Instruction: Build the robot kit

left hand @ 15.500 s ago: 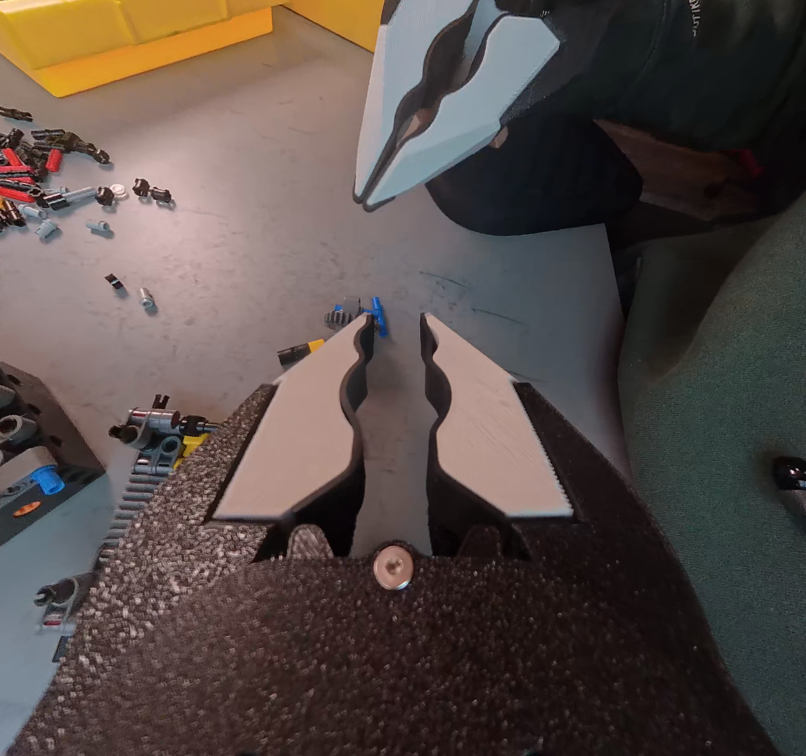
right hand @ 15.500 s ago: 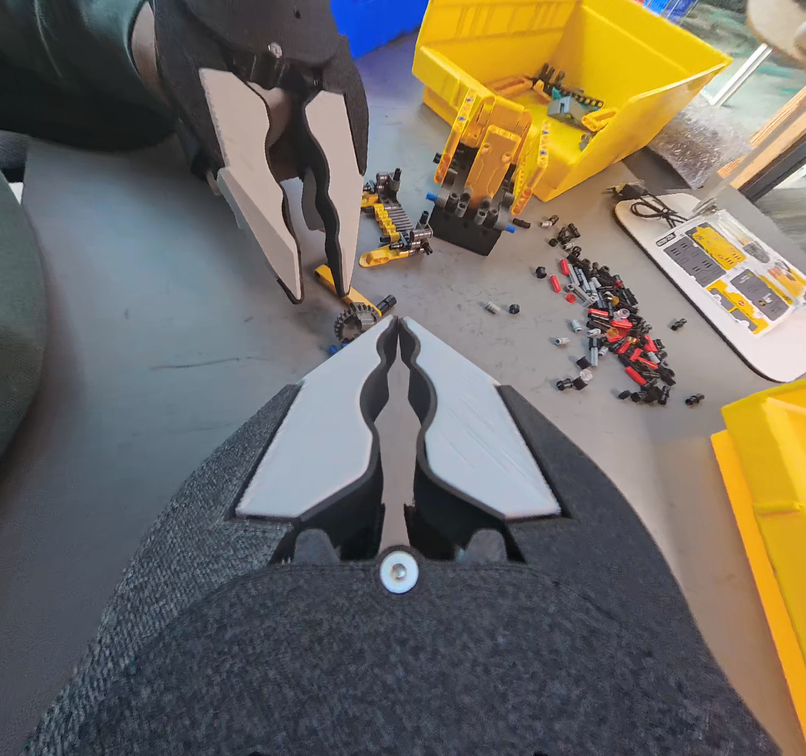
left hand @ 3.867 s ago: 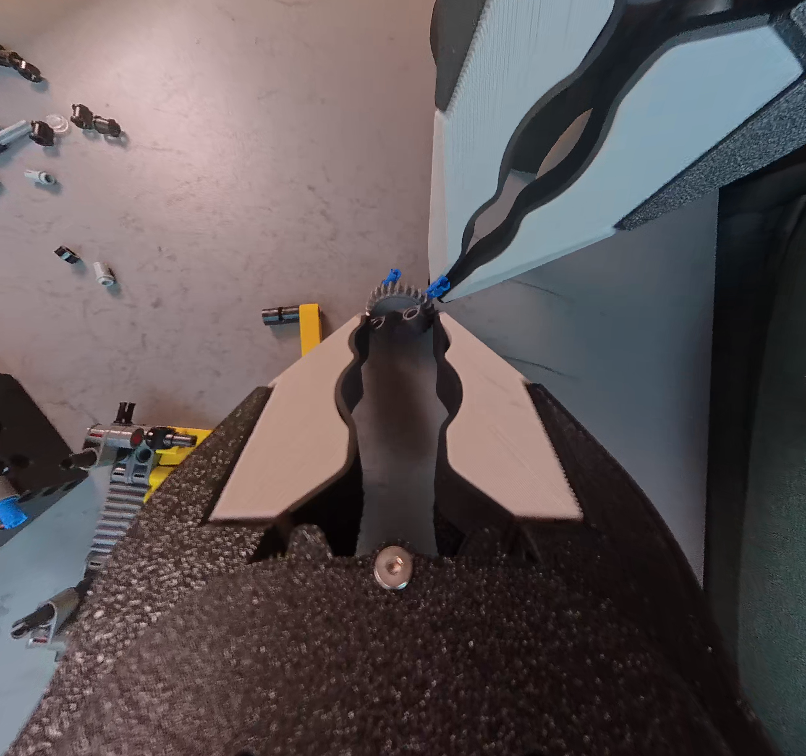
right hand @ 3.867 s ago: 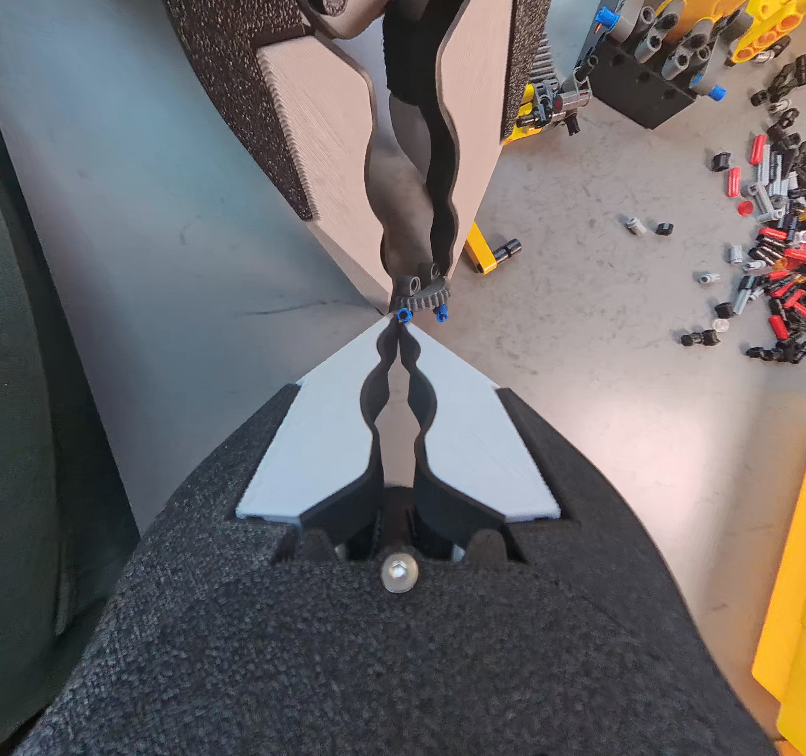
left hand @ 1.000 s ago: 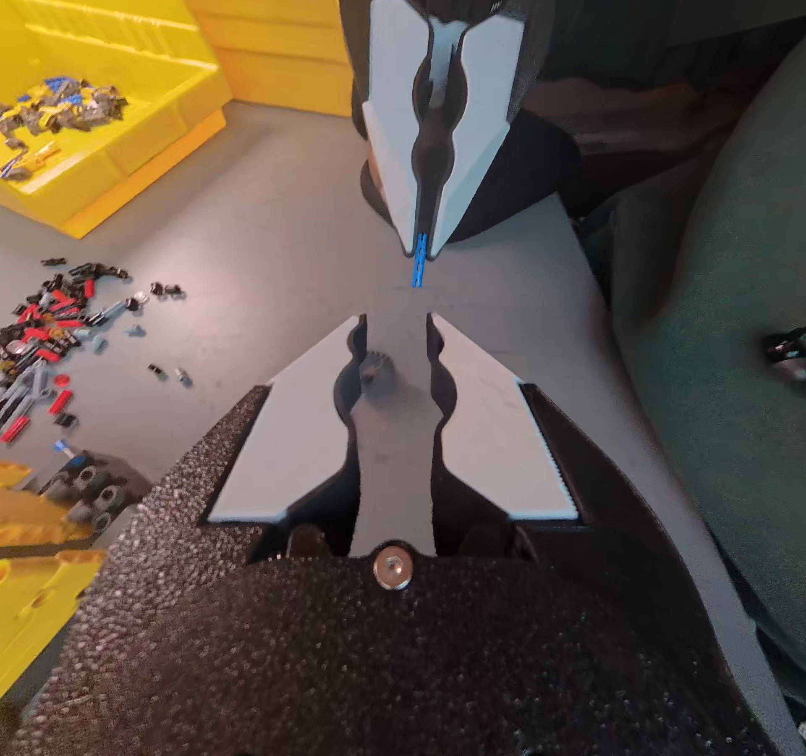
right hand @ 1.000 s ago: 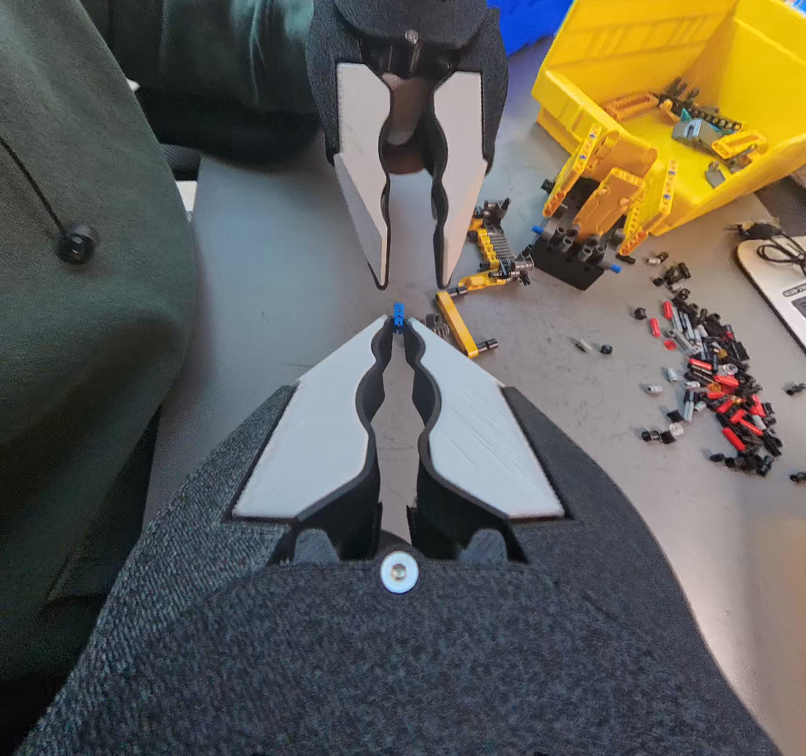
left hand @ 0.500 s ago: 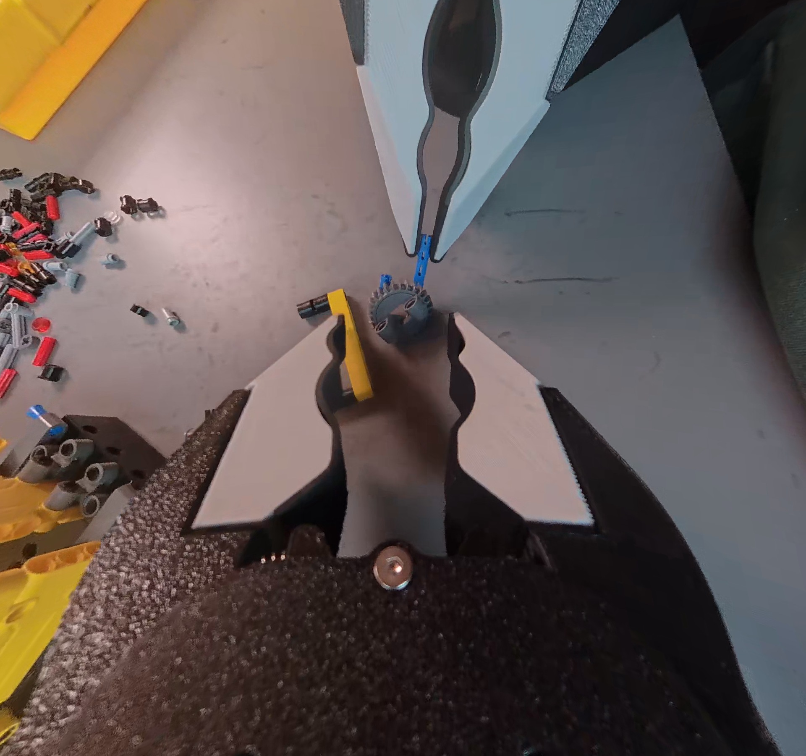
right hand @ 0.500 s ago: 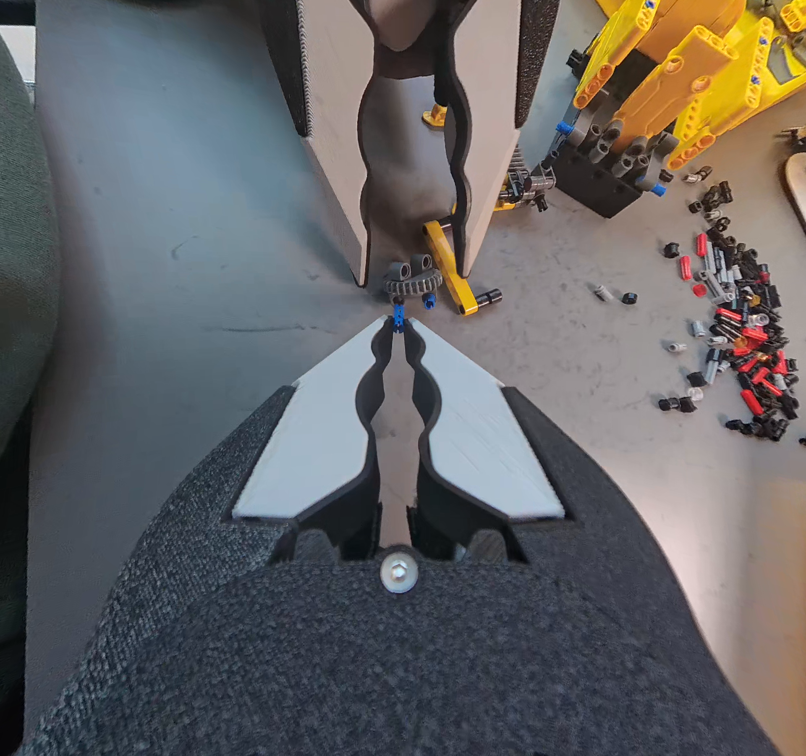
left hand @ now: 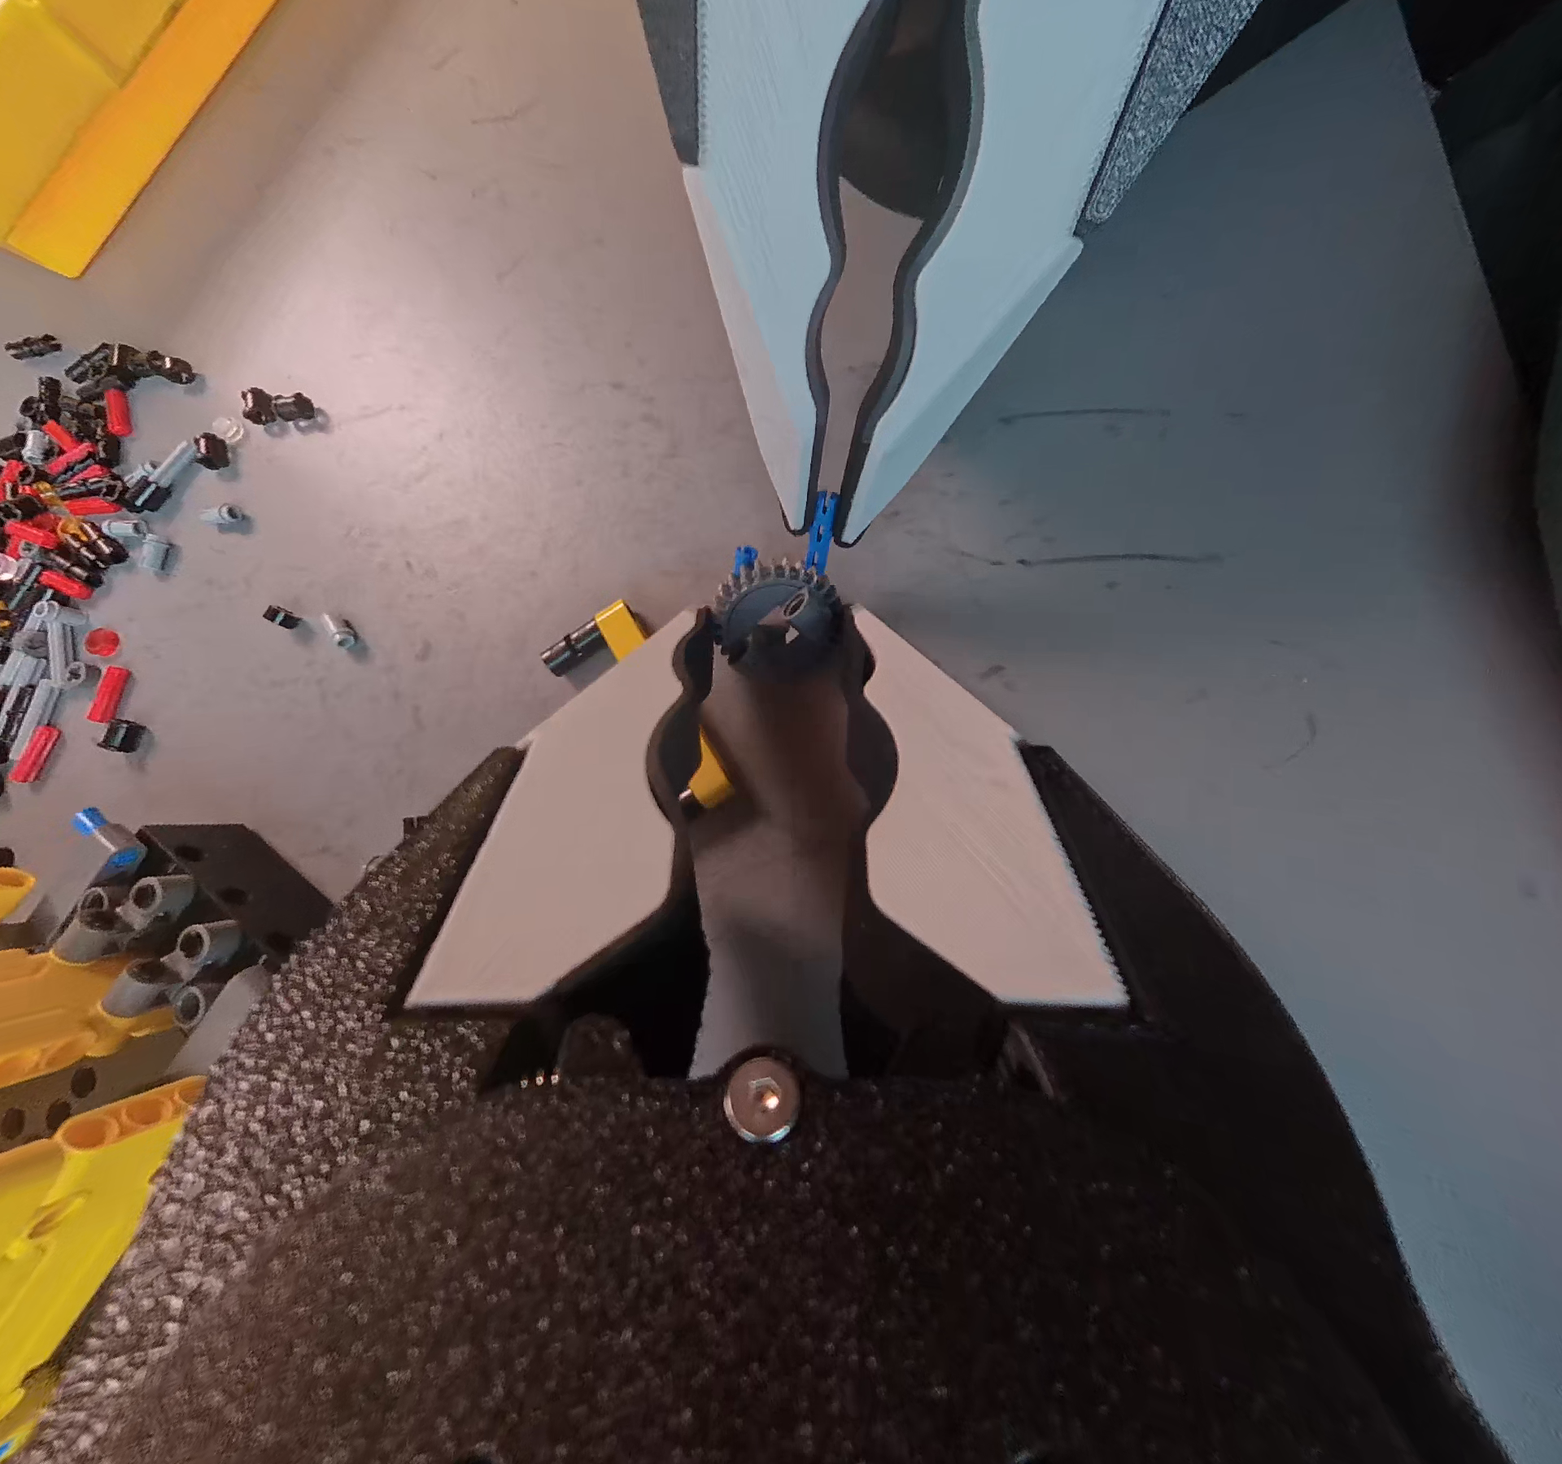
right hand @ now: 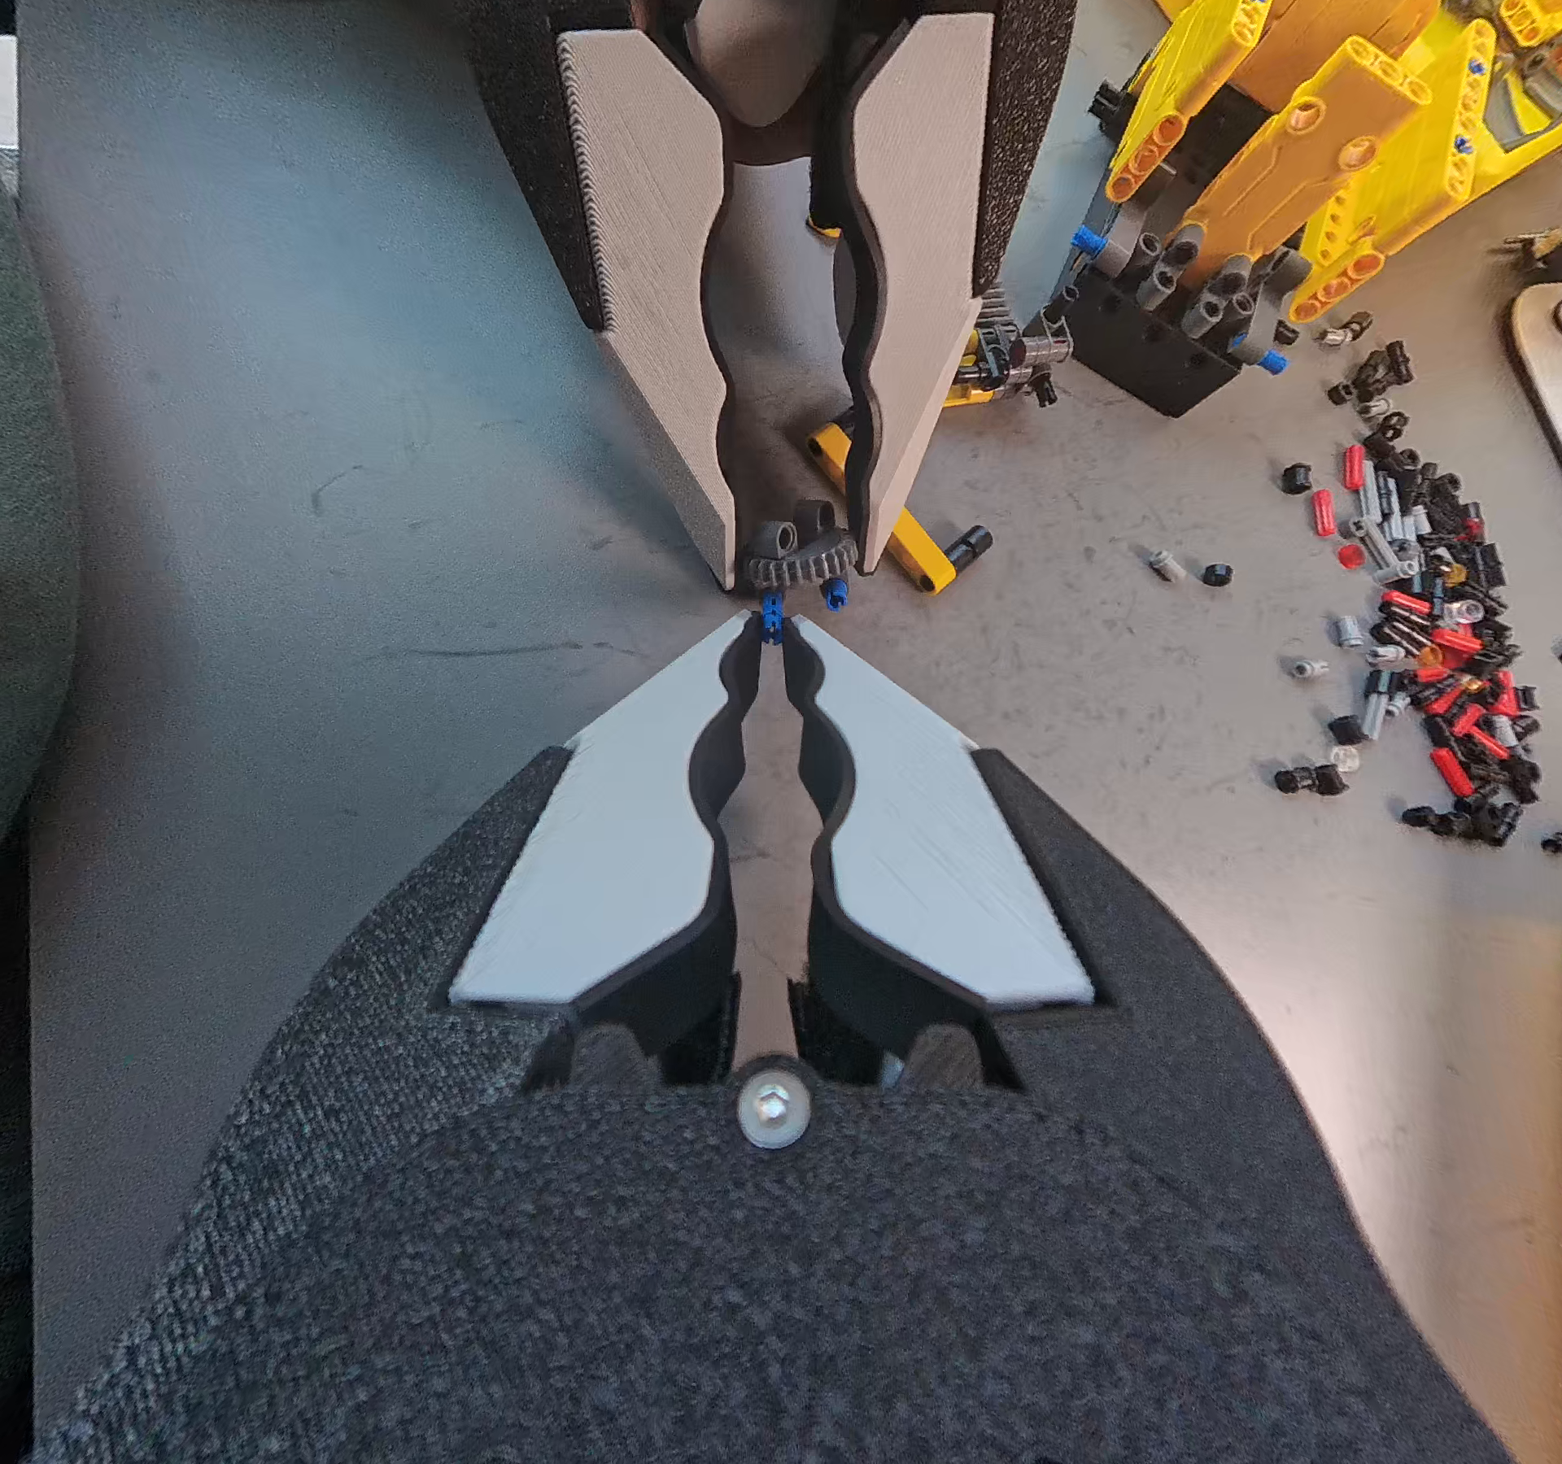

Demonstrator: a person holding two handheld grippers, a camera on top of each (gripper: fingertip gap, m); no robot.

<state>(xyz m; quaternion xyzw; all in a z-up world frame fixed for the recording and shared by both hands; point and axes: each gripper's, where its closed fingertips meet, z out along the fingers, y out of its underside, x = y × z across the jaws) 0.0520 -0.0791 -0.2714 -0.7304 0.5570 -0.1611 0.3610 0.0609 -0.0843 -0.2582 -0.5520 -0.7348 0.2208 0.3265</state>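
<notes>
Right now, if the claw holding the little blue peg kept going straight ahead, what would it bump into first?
The right claw pinches a blue peg whose tip points at the dark gear held in the left claw. Going straight, the peg would probably meet that gear first; the gap looks tiny, though depth is hard to judge.

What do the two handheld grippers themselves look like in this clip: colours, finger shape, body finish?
Both match. The left gripper has two pale grey wedge fingers with ridged printed faces, wavy black inner edges and a coarse speckled black body with a silver screw. The right gripper has the same fingers and screw; its body looks finer-grained dark grey. No cables or sleeves are visible.
</notes>
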